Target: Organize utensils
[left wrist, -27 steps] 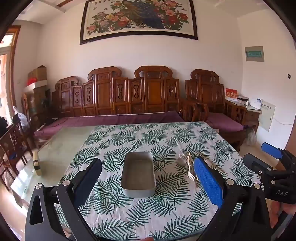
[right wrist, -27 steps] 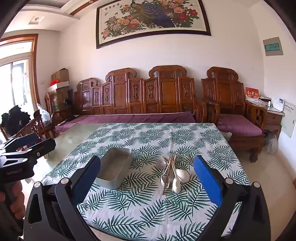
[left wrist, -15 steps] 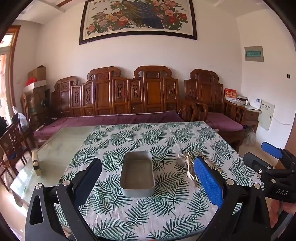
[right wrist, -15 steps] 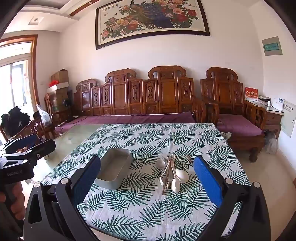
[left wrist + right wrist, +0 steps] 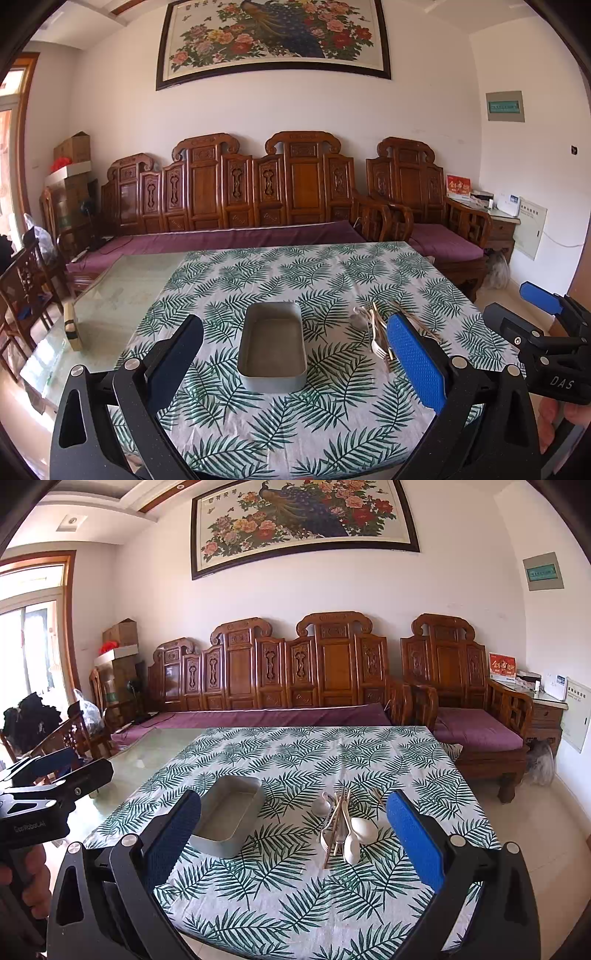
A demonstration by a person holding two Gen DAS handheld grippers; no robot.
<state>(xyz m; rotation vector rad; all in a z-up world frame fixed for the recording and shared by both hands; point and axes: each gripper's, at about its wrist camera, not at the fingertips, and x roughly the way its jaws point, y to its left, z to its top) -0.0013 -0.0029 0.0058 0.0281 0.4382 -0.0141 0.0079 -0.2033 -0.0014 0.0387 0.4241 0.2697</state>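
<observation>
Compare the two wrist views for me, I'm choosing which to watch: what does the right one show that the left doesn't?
Only the right wrist view shows the white spoons whole, in the utensil pile. Only the left shows the fork tines clearly, the pile half hidden behind a blue pad. Both share the empty metal tray on the leaf-print tablecloth, with the left gripper and right gripper open.

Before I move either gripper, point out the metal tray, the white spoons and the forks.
metal tray (image 5: 272,345): left wrist view, on its bare inner floor.
white spoons (image 5: 364,829): right wrist view, on the bowl of the nearer right spoon.
forks (image 5: 378,345): left wrist view, on the tined ends beside the blue pad.
</observation>
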